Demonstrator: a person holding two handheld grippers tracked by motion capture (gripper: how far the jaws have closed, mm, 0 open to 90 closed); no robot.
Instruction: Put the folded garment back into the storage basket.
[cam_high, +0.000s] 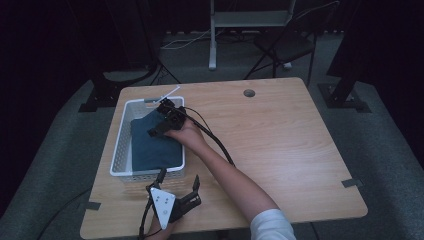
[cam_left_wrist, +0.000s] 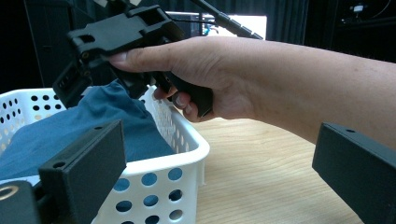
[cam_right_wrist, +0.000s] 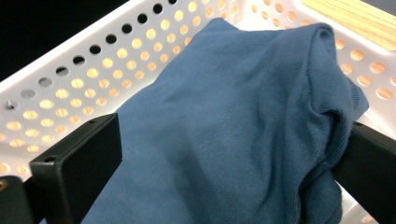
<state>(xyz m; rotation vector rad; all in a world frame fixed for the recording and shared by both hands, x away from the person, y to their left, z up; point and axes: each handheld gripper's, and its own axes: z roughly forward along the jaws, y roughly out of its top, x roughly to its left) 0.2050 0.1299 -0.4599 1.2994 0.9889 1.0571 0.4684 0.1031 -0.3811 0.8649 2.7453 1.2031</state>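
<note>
- Far left of the wooden table (cam_high: 280, 135): white perforated plastic basket (cam_high: 119, 145), holding a folded blue-teal cloth garment (cam_high: 152, 145) that fills most of its floor.
- Just below the basket's near wall: left gripper (cam_high: 177, 181), black with a grey three-cornered plate, jaws spread wide and empty, tips close to the basket wall, not touching it as far as can be told.
- In the left gripper view: basket corner (cam_left_wrist: 187, 161) between the two black fingers (cam_left_wrist: 86, 172), garment (cam_left_wrist: 70, 130) heaped above the rim beyond the left finger.
- Over the basket's far right corner: right gripper (cam_high: 164, 119), gripped in a hand (cam_high: 187, 132), pointed down at the garment's upper edge.
- In the right gripper view: jaws parted wide, garment (cam_right_wrist: 233, 126) lying between them, one bunched fold draped against the right finger (cam_right_wrist: 369, 168), left finger beside the cloth; pads not pressing the fabric.
- Behind the fingers: basket wall (cam_right_wrist: 93, 74), holes lit from outside.
</note>
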